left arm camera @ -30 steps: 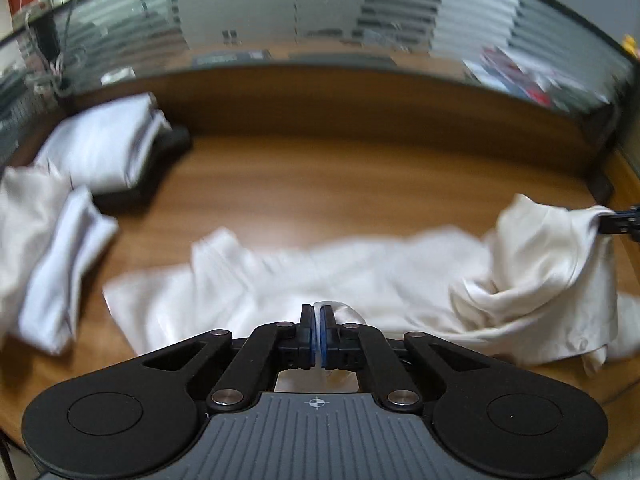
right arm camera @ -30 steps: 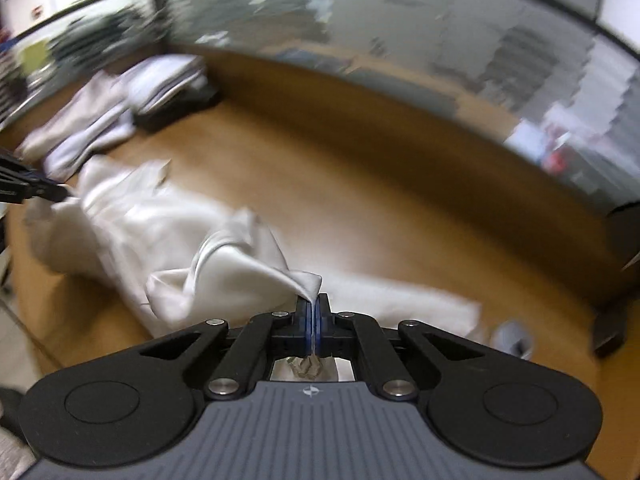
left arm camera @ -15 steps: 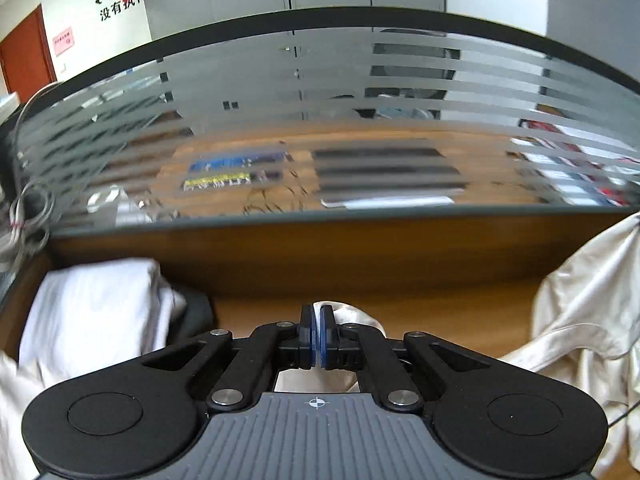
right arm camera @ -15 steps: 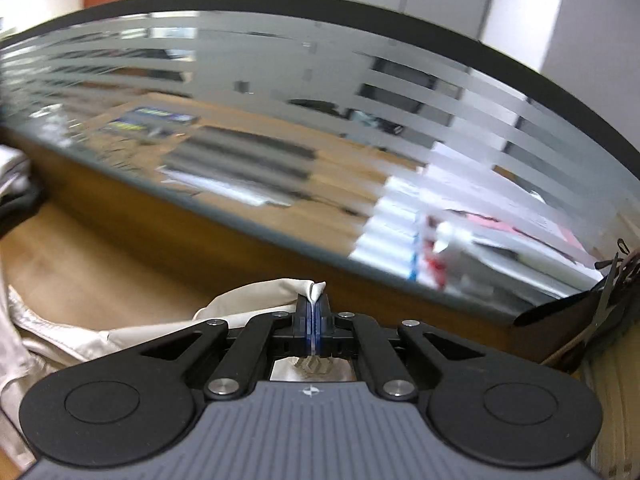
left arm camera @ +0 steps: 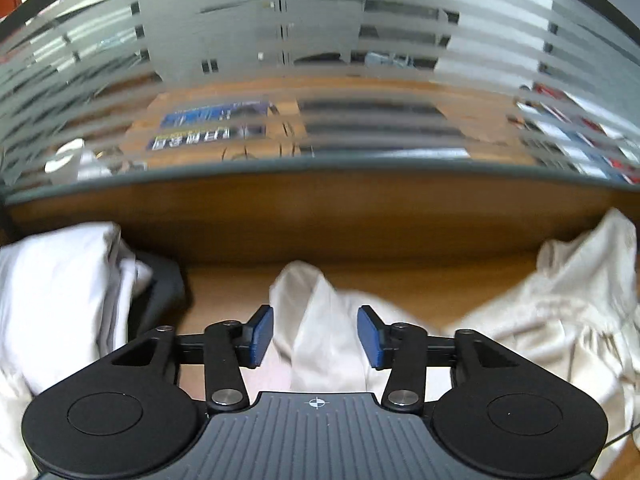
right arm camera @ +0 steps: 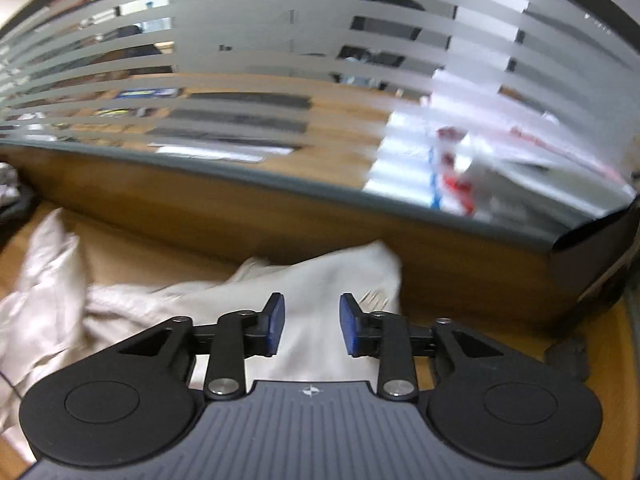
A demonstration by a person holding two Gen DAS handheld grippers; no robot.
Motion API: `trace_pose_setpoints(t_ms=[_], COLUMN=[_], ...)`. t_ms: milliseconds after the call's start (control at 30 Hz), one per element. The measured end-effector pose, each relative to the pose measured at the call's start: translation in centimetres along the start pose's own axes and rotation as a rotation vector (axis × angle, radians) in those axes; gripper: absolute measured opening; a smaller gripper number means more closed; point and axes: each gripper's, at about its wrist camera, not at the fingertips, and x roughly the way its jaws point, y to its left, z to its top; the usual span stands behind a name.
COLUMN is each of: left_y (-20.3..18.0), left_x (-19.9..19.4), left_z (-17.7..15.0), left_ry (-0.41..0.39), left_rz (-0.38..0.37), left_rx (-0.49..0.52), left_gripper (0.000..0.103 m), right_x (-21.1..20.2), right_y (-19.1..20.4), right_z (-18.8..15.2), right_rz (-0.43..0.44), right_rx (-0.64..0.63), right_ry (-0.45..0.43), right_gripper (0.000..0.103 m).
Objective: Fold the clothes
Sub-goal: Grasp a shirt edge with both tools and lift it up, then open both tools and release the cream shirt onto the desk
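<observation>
A: surroundings, L cam?
B: striped glass partition across the back on a wood upstand; white folded pile far left w/ a dark item against its right side; desk is bare wood between that dark item and the cream fabric.
A: R cam?
B: same glass partition and wood upstand; dark rounded corner piece at the right end of the partition; small dark object on the desk lower right, blurred, can't ID; dark stuff at far left edge, also unclear.
A: garment vs claws?
B: cream garment bunched on the desk; a peak of it rises in the gap of the left gripper; jaws spread wide, blue pads clear of the cloth, nothing clamped; more of it heaped to the right, reaching the upstand.
A: R side?
B: right gripper also spread wide, holding nothing; cream garment lies under and between the pads, a corner pointing up toward the upstand; rest trails off left in crumpled folds.
A: edges, room?
B: upstand closes off the far side just behind the cloth in both views; bare desk strip between fabric and upstand, widest left of centre in R cam; R of the garment the desk is bare up to that small dark object.
</observation>
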Motion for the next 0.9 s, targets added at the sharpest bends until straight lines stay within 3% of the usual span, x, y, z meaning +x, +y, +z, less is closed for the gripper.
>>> trace_pose_setpoints(t_ms=[233,400,600,900], left_y=[1.0,2.1,3.7,4.6], left_x=[-2.0,-3.8,-4.6,-2.6], left_z=[-6.7,-11.2,-14.3,-17.1], left_ry=[0.082,0.136,0.178,0.257], left_rz=[-0.025,-0.049,-0.097,-0.166], left_rx=[-0.004,-0.011,0.012,0.114], left_gripper=[0.06,0.065,0.066,0.066], right_x=[-4.3,-7.2,-9.2,-9.1], right_y=[5.2,9.8,16.0,25.0], right_z=[-5.6,-9.6,-14.0,-18.5], right_rz=[0.094,0.149,0.182,0.22], right_rx=[-0.084,-0.109,-0.098,-0.04], right_ry=[0.012,0.035,0.059,0.087], right_gripper=[0.053,0.054,0.058,0.059])
